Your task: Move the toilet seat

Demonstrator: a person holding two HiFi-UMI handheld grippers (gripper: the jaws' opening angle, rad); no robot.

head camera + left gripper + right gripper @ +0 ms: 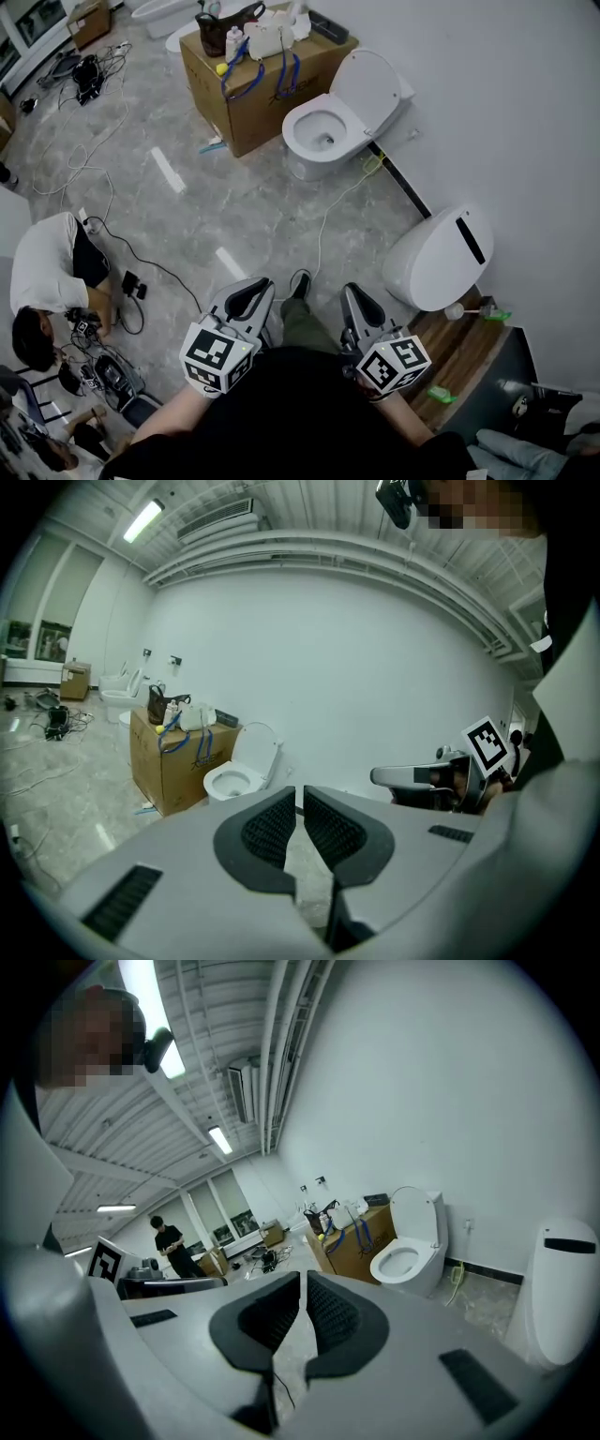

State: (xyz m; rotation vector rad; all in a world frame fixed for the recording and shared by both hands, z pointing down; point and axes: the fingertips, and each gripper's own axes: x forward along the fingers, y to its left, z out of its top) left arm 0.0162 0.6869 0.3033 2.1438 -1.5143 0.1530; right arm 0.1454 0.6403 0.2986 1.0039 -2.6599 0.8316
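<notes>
A white toilet [323, 131] stands by the far wall, its lid [375, 82] raised against the tank and the seat ring lying flat on the bowl. The left gripper view shows the toilet [234, 775] beyond the jaws, and the right gripper view has the toilet [408, 1260] at mid right. Both grippers are held close to my body, well short of the toilet. My left gripper [251, 292] is shut with nothing between its pads. My right gripper [354, 298] is likewise shut and empty.
A cardboard box [253, 75] carrying bags stands left of the toilet. A second toilet [441, 258] with its lid down sits at my right beside a wooden pallet [459, 352]. Cables [103, 141] trail over the floor. A person [47, 272] crouches at the left.
</notes>
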